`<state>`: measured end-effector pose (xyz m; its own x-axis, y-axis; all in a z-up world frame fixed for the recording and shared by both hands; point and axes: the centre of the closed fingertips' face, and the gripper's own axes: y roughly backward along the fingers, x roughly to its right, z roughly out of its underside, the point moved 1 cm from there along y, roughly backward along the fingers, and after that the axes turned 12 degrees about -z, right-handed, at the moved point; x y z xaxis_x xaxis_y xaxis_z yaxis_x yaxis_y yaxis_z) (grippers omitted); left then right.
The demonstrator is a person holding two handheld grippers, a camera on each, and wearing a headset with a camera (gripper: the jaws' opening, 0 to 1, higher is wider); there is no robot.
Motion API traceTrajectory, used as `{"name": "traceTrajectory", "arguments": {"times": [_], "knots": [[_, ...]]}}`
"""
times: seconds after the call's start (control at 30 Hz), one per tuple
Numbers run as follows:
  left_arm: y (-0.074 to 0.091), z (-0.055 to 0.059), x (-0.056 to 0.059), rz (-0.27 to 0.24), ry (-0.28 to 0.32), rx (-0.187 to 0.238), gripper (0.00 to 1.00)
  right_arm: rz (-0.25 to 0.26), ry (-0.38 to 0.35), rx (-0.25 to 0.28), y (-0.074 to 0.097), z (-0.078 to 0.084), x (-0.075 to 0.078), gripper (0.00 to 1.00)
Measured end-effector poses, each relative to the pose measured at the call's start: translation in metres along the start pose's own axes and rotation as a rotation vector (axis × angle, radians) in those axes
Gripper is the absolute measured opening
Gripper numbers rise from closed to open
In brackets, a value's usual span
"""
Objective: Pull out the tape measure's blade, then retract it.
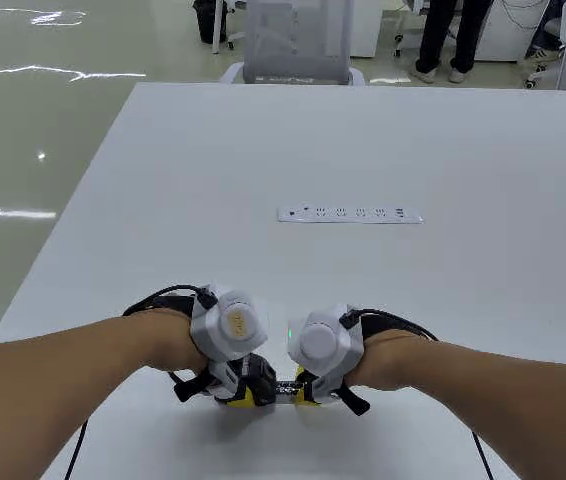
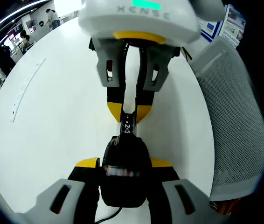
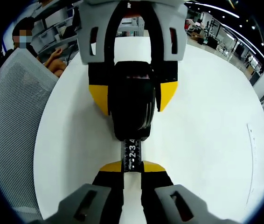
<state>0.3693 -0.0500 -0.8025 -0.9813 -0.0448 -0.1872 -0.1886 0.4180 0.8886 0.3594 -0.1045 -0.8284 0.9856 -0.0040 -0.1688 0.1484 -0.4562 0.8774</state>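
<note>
The black tape measure case [image 2: 124,168] sits between the yellow-tipped jaws of my left gripper [image 2: 124,163], which is shut on it. A short length of blade [image 3: 132,155] marked 2 and 3 sticks out of the case [image 3: 133,100]. My right gripper [image 3: 132,166] is shut on the blade's end. It faces the left gripper [image 3: 133,95] closely. In the head view both grippers meet near the table's front edge, the left gripper [image 1: 238,392] on the case [image 1: 260,378] and the right gripper [image 1: 305,390] at the blade [image 1: 285,387].
The white table [image 1: 363,140] stretches ahead, with a white power strip [image 1: 350,214] lying at its middle. A grey chair [image 1: 296,40] stands at the far edge, and a person's legs [image 1: 453,35] beyond. A mesh chair back [image 2: 234,121] is close behind the grippers.
</note>
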Motion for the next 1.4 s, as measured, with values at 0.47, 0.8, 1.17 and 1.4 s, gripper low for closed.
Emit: {"name": "traceTrajectory", "arguments": {"times": [0.47, 0.8, 1.17, 1.4], "knots": [[-0.001, 0.0, 0.0, -0.003, -0.002, 0.002, 0.35, 0.0, 0.003, -0.01, 0.004, 0.01, -0.001, 0.12], [-0.001, -0.001, 0.0, -0.009, 0.006, 0.011, 0.35, 0.004, 0.002, -0.015, 0.007, 0.014, -0.001, 0.12], [-0.001, -0.001, 0.0, -0.012, 0.002, 0.011, 0.34, 0.004, 0.007, -0.023, 0.01, 0.021, -0.001, 0.12], [-0.001, -0.001, 0.0, -0.011, 0.003, 0.012, 0.35, 0.003, 0.0, -0.025, 0.013, 0.026, -0.002, 0.12]]}}
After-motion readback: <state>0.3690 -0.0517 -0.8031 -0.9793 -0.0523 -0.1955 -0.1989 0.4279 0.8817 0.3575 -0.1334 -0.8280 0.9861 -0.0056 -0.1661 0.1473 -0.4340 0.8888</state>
